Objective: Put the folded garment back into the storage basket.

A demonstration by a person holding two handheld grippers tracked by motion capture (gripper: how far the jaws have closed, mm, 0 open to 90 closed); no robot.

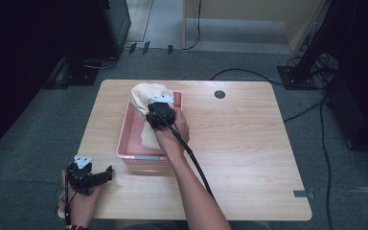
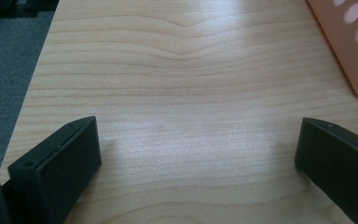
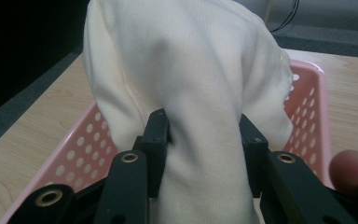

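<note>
Black jaws of right gripper (image 3: 200, 140) clamped on cream garment (image 3: 182, 79), bunched upright over pink basket (image 3: 307, 112) on wooden table (image 1: 249, 139). Step in hand, by judgement: transfer of cloth at basket (lift or lowering unclear). Left gripper (image 2: 198, 149) wide open, holding nothing, low over bare tabletop. Next: steady grip, fabric clear of rim.

Surroundings of the tabletop (image 1: 249, 143)

A round dark grommet hole (image 1: 220, 94) sits near the tabletop's far edge. Grey carpet floor (image 1: 24, 143) surrounds the tabletop. Black cables (image 1: 316, 120) run across the floor right of the tabletop; a black stand base (image 1: 81, 72) lies beyond its far-left corner.
</note>
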